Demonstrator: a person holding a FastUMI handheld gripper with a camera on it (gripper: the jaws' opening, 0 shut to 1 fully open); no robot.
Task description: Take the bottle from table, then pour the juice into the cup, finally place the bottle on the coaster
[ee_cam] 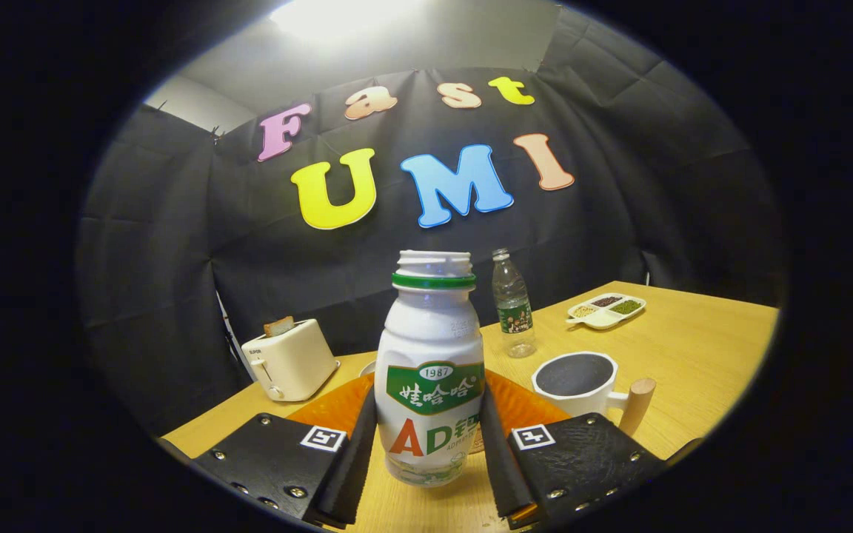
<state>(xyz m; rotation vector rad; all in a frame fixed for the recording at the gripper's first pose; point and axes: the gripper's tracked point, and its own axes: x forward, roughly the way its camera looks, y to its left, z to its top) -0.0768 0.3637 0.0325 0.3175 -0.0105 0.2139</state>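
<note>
A white juice bottle [430,385] with a green neck ring and no cap stands upright between my fingers. My gripper [429,426] is shut on the bottle, one finger [356,459] against each side of its lower body. Its base is at or just above the wooden table [693,355]; I cannot tell which. Just behind the bottle lies an orange round coaster [334,407], partly hidden by the bottle and the fingers. To the right of the coaster sits a white cup [574,381] with a dark inside and a wooden handle.
A cream toaster [289,363] with a slice of bread in it stands at the table's far left edge. A clear plastic water bottle [513,303] stands beyond the cup. A white divided dish [606,309] of grains lies at the far right.
</note>
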